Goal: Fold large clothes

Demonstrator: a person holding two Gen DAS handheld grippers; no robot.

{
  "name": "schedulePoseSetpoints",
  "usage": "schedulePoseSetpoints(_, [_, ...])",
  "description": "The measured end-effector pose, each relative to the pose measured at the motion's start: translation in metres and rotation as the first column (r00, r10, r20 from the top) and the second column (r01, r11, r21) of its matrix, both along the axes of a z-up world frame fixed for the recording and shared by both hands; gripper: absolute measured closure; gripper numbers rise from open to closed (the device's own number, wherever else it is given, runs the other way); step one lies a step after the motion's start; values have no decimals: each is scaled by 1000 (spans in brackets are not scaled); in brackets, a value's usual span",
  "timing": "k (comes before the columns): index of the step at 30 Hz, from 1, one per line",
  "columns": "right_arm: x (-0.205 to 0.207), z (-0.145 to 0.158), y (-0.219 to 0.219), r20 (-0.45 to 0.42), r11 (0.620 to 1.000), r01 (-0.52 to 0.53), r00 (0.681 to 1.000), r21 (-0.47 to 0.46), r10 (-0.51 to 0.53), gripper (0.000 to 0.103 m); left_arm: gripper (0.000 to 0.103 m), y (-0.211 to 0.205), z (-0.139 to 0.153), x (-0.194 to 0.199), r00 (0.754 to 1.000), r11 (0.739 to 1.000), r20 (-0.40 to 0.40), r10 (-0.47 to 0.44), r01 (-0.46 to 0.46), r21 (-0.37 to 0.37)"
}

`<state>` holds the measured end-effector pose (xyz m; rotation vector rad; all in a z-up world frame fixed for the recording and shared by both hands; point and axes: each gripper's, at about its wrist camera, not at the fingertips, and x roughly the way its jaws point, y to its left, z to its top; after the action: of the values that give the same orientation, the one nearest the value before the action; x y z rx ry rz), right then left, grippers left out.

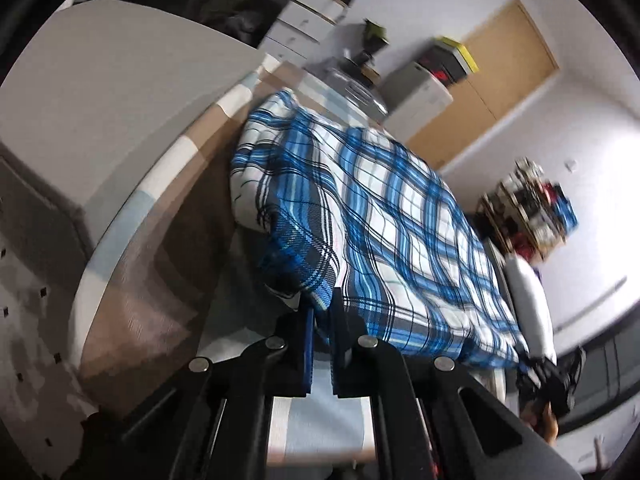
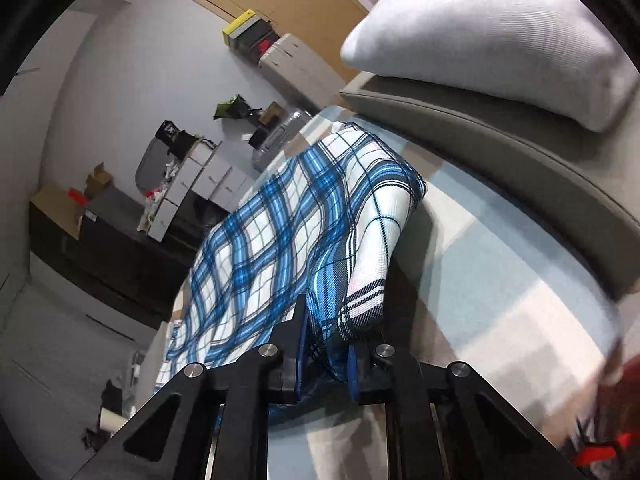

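The room is a bedroom with pale walls, a wooden door (image 1: pixel 504 80) toward one o'clock in the left wrist view, and a bed (image 2: pixel 500 264) covered in a sheet of pale blue, white and tan blocks. A white pillow (image 2: pixel 496 36) rests on the grey headboard edge at one o'clock in the right wrist view. Cluttered drawers (image 2: pixel 208 192) and cardboard boxes (image 2: pixel 60 208) sit at nine o'clock there.

The blue plaid garment (image 1: pixel 380 208) lies stretched across the bed, running from each camera's six o'clock up toward twelve. It appears already doubled over, with a thick rolled edge along one side.

The left gripper (image 1: pixel 322 316) has its jaws drawn nearly together, pinching a corner of the plaid cloth at six o'clock of its view. The right gripper (image 2: pixel 326 332) is somewhat wider but also clamped on cloth, a bunched corner with a striped hem filling the gap between its blue-padded fingers (image 2: pixel 301 356).

Each tool seems to hold one corner of the same edge so the cloth stays taut and level between them, which would let the edge be carried over evenly for the next fold without sagging in the middle. The right gripper's thicker bunch could slip unevenly.
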<state>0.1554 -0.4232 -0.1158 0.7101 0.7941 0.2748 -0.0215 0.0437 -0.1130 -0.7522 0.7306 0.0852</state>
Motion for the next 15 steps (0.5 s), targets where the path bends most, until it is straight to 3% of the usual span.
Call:
schedulePoseSetpoints(4, [-6,-11,-18,-67,993,78,994,-90,-84,94,101,-1,-13,-3,999,1000,-51,-17,18,5])
schedulePoseSetpoints(7, [-7,1,-25,-59,985,95,993,-142,-104,89,97,2,-16,-5,998,1000,-56,-12,11,-30])
schedulePoseSetpoints(8, [-9,10,-24,-33,982,92,995,-164,-99,85,90,4,-15,-7,998,999,-58,-7,5,-35])
schedulePoseSetpoints(9, [-11,17,-22,-11,979,87,996,-182,-90,81,77,5,-13,-9,998,999,-56,-4,2,-38])
schedulePoseSetpoints(11, [-15,31,-13,44,974,67,997,-215,-59,50,56,7,-8,-18,999,999,-42,19,-20,-36])
schedulePoseSetpoints(15, [-11,38,15,94,970,-36,994,-239,60,41,52,10,-5,-21,999,998,3,43,-43,-48])
